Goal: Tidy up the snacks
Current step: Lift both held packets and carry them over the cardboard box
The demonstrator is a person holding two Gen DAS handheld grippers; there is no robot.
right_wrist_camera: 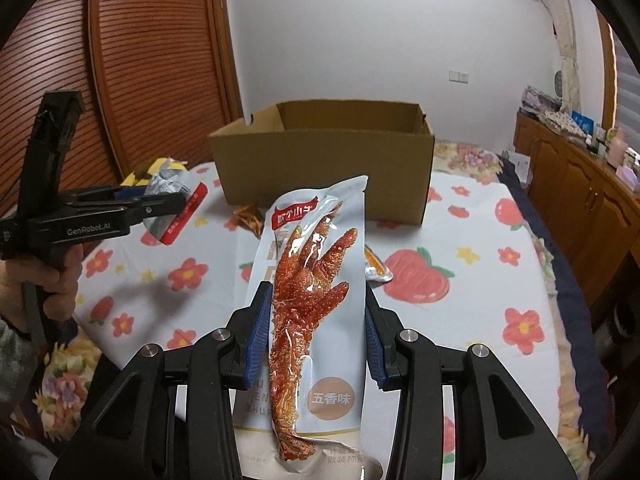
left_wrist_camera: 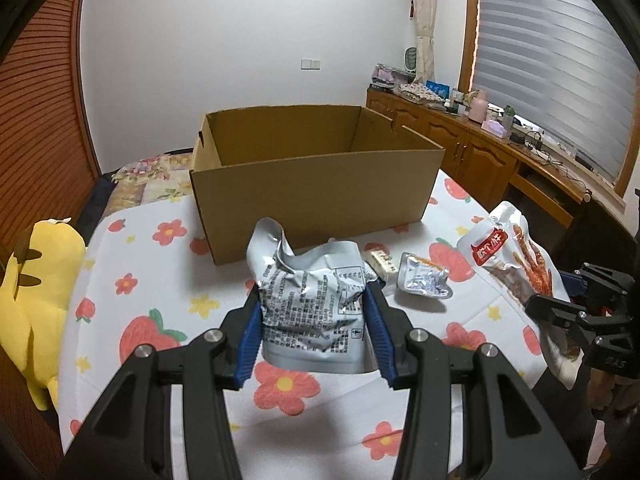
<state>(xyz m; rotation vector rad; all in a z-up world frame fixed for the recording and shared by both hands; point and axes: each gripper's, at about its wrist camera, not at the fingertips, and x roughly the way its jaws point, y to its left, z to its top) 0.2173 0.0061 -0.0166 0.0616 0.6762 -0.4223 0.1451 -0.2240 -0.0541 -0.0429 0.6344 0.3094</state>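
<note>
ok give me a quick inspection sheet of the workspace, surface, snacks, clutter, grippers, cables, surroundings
surface: strawberry-and-flower cloth covers the table.
job's things: open cardboard box at the far side, what's inside is hidden; crumpled silver snack bag and chicken-foot snack pack both lifted; small silver sachet and small white bar lie in front of the box.
clutter: yellow plush toy at the left edge.
grippers: left gripper shut on the silver bag; right gripper shut on the chicken-foot pack.
cables: cords on the wooden sideboard.
surroundings: sideboard crowded with items, window blinds, slatted wooden door.
</note>
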